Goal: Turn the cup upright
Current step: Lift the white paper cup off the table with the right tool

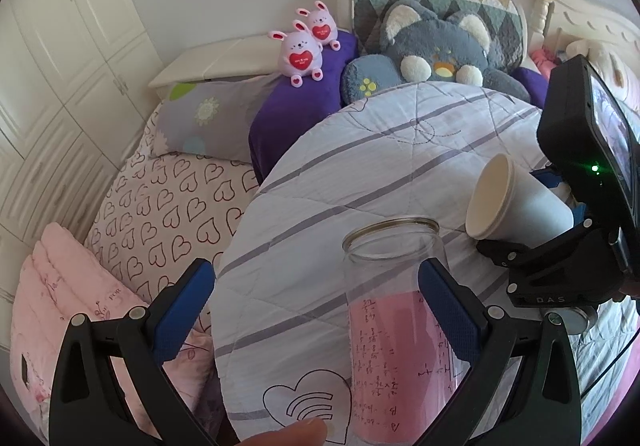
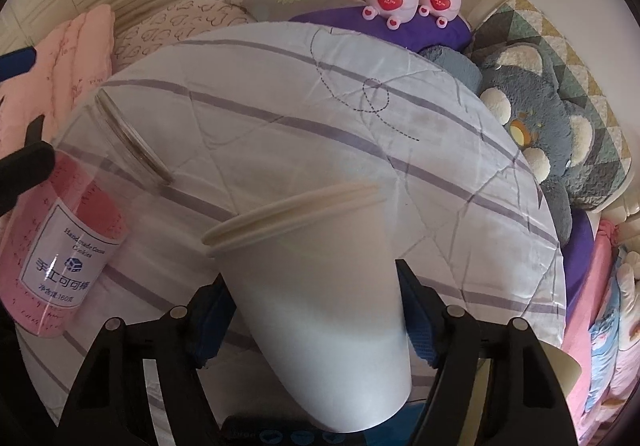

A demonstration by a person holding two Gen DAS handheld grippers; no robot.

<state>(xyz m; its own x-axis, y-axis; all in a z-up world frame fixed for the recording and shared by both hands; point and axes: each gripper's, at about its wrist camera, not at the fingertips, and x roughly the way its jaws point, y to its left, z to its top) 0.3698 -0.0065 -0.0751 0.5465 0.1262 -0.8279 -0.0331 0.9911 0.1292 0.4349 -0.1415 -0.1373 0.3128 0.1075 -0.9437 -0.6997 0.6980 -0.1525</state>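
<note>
A white paper cup (image 2: 320,278) sits between the blue pads of my right gripper (image 2: 316,310), which is shut on it. The cup is held above the round quilt-covered surface (image 2: 304,94), its open rim pointing away and tilted. In the left wrist view the cup (image 1: 516,202) shows at the right, mouth facing left, held by the right gripper (image 1: 560,246). My left gripper (image 1: 320,310) is open; a clear jar (image 1: 396,310) with a pink paper roll inside stands by its right finger (image 1: 448,314). The jar (image 2: 68,230) also shows at the left in the right wrist view.
Around the striped quilt lie a grey plush cat (image 1: 432,54), two pink bunny toys (image 1: 304,46), a purple pillow (image 1: 296,110), a heart-print sheet (image 1: 160,206) and a pink folded blanket (image 1: 60,302). White wardrobe doors (image 1: 60,46) stand at the left.
</note>
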